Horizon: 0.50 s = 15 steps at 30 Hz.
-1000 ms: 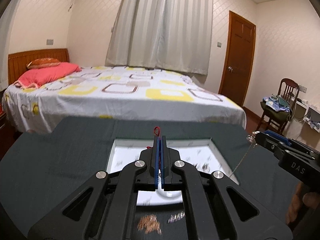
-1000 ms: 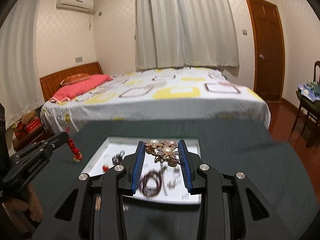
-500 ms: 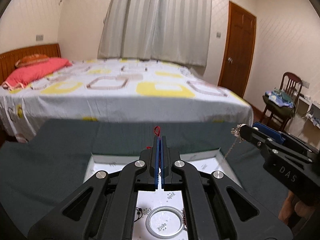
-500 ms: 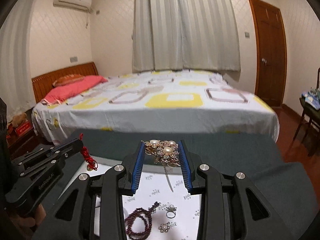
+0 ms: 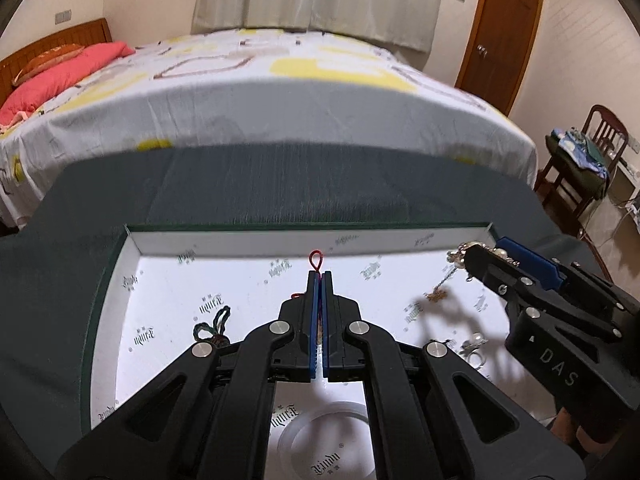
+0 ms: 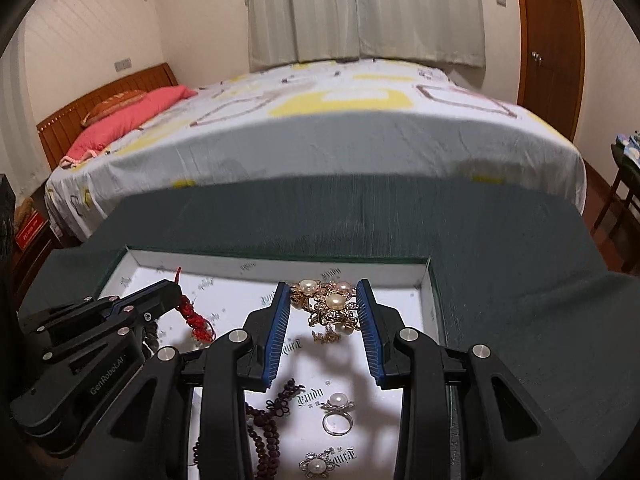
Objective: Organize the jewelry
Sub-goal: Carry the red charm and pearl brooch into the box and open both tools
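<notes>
A shallow white tray [image 5: 256, 242] with a green rim lies on a dark green cloth; it also shows in the right wrist view [image 6: 224, 266]. My left gripper [image 5: 319, 280] is shut on a red cord bracelet [image 5: 315, 258] whose knotted body hangs below it [image 6: 196, 318], over the tray's far part. My right gripper [image 6: 323, 300] is shut on a gold pearl brooch [image 6: 330, 306] with a chain dangling over the tray's right side; both show in the left wrist view, the gripper [image 5: 480, 256] and the chain [image 5: 438, 290].
In the tray lie a dark red bead bracelet [image 6: 264, 428], a pearl ring [image 6: 338, 414], a pearl flower piece [image 6: 318, 466], a green cord item [image 5: 212, 326] and a silver bangle [image 5: 324, 436]. A bed [image 5: 280, 92] stands behind, a chair [image 5: 580, 168] at right.
Both grippers have come down and forward over the tray, still holding the red cord bracelet and the pearl brooch. The tray now fills the lower view.
</notes>
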Each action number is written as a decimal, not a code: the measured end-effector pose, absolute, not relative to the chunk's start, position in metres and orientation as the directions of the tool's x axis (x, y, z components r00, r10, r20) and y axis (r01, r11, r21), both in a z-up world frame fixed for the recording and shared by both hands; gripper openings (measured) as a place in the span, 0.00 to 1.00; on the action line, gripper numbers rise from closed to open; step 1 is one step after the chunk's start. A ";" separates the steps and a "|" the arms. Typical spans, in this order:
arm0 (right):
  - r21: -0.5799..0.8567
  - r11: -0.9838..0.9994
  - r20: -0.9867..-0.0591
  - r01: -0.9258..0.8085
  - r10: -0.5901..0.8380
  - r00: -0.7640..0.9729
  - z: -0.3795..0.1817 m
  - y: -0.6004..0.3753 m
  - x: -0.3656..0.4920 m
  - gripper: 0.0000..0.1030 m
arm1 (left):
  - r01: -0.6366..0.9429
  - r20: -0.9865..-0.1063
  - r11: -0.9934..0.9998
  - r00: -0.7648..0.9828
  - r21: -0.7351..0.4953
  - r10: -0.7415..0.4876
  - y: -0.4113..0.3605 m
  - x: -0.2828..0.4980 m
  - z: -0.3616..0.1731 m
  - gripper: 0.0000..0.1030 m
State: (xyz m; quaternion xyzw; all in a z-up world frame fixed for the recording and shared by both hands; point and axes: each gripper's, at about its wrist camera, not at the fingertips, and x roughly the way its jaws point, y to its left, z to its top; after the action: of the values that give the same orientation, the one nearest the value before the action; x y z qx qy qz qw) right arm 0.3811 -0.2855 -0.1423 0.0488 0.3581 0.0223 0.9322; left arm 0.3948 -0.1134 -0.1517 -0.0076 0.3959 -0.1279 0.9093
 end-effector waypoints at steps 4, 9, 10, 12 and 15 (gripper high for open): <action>0.108 0.994 -0.696 0.003 0.074 0.714 -0.150 -0.287 0.387 0.34 | 0.211 -0.741 0.970 0.632 -0.120 -0.229 -0.112 0.399 -0.159 0.02; 0.109 0.994 -0.714 0.012 0.070 0.696 -0.152 -0.289 0.393 0.34 | 0.179 -0.754 0.972 0.616 -0.151 -0.230 -0.105 0.405 -0.165 0.06; 0.112 0.994 -0.716 0.008 0.075 0.694 -0.153 -0.289 0.393 0.34 | 0.179 -0.753 0.972 0.616 -0.152 -0.231 -0.104 0.405 -0.164 0.13; 0.111 0.994 -0.713 0.011 0.072 0.698 -0.152 -0.289 0.392 0.46 | 0.179 -0.747 0.973 0.625 -0.145 -0.226 -0.104 0.404 -0.163 0.27; 0.105 0.994 -0.692 0.018 0.060 0.720 -0.147 -0.289 0.389 0.61 | 0.166 -0.727 0.975 0.650 -0.148 -0.221 -0.102 0.401 -0.158 0.48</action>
State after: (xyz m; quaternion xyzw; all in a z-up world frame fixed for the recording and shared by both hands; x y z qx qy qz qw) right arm 0.3888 -0.2887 -0.1467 0.0523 0.3741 0.0115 0.9258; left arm 0.4008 -0.1023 -0.1578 -0.0341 0.4043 -0.1068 0.9077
